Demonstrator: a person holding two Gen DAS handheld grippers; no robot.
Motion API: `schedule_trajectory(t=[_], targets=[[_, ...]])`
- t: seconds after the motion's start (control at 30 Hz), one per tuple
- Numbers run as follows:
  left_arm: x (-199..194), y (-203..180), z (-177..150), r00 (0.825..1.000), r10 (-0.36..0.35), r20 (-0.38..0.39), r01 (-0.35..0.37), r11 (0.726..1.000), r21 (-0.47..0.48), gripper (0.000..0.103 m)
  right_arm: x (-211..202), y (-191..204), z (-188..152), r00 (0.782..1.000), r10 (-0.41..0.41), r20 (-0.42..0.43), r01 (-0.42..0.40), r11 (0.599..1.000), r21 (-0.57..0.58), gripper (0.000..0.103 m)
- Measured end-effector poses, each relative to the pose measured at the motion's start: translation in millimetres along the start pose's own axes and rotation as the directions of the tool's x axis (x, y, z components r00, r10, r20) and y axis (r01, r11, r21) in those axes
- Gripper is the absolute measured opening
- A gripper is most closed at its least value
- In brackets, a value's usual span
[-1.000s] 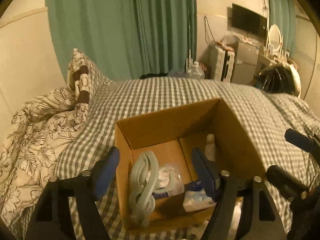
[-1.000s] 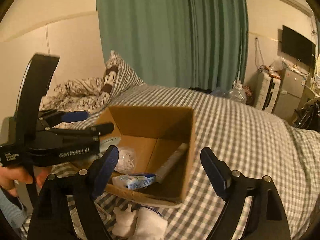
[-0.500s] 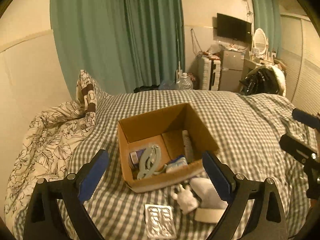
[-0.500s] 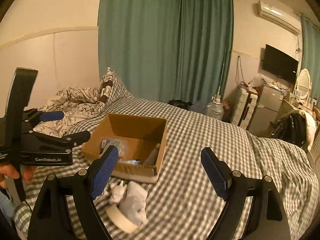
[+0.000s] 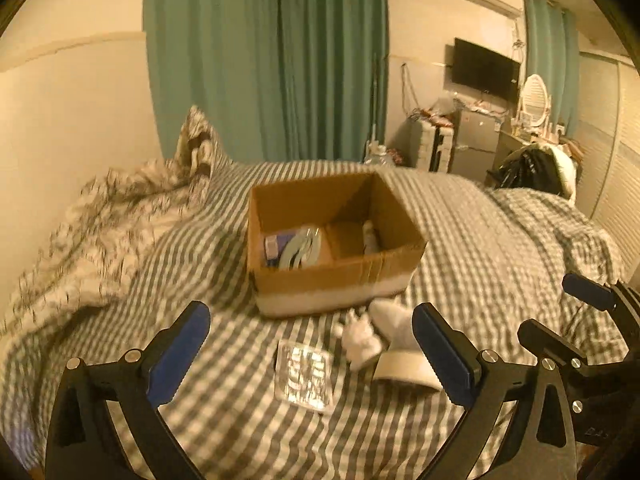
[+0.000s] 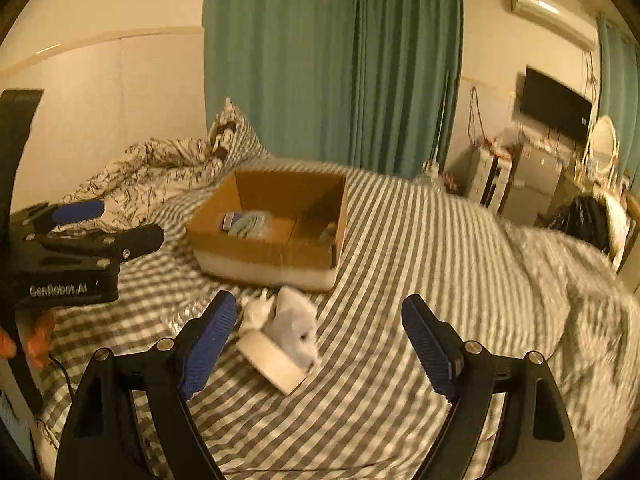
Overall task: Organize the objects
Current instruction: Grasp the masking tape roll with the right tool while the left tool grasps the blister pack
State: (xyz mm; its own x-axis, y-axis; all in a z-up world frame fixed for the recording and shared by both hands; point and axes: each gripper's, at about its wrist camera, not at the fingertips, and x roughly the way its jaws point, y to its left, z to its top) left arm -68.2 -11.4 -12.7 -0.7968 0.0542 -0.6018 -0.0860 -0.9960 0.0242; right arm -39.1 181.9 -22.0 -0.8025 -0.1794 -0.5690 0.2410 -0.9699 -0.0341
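A: Where are we in the tidying?

B: Between picks, I'd say. My left gripper (image 5: 308, 354) has just been opening and its jaws now stand at their widest, with nothing between them. My right gripper (image 6: 316, 344) is also wide and empty. Both hang over the near edge of the bed (image 5: 500, 240), tilted down toward it.

A: And the things?

B: Going left to right along the bed: the crumpled duvet (image 5: 92, 232) by the wall, then the box (image 5: 332, 280) in the middle, open, with a pale ring-shaped item and a few small packs already inside. Just in front of the box, on the near side, a foil blister pack (image 5: 305, 376) lies flat, then a small white toy (image 5: 360, 340), then a larger white toy (image 6: 298, 320) lying against a tape roll (image 6: 272, 364).

A: So what's next?

B: Probably one of those loose pieces. The blister pack sits nearest my left jaws; it is thin and flat on soft bedding, so I'd need to come down steeply and catch an edge. The tape and toy lie between my right jaws' line of reach, an easier grab.

A: Your hand?

B: The right view shows fingers (image 6: 38, 344) wrapped under the left gripper's handle.
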Motion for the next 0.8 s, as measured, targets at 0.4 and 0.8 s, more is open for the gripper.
schedule_trajectory(t=[0.4,0.8], targets=[[62.0,-20.1,-68.9,0.987,0.121,-0.108,-0.108,0.986,0.126,0.103,78.7,9.3,-58.3,0.979,0.059,-0.196,-0.061,0.998,-0.007,0.085],[92.9,2.0,-75.9,0.969,0.102,-0.227,-0.088,0.994,0.068,0.103,112.5,14.6,-58.4,0.971,0.101,-0.219,-0.097,0.995,0.028,0.033]])
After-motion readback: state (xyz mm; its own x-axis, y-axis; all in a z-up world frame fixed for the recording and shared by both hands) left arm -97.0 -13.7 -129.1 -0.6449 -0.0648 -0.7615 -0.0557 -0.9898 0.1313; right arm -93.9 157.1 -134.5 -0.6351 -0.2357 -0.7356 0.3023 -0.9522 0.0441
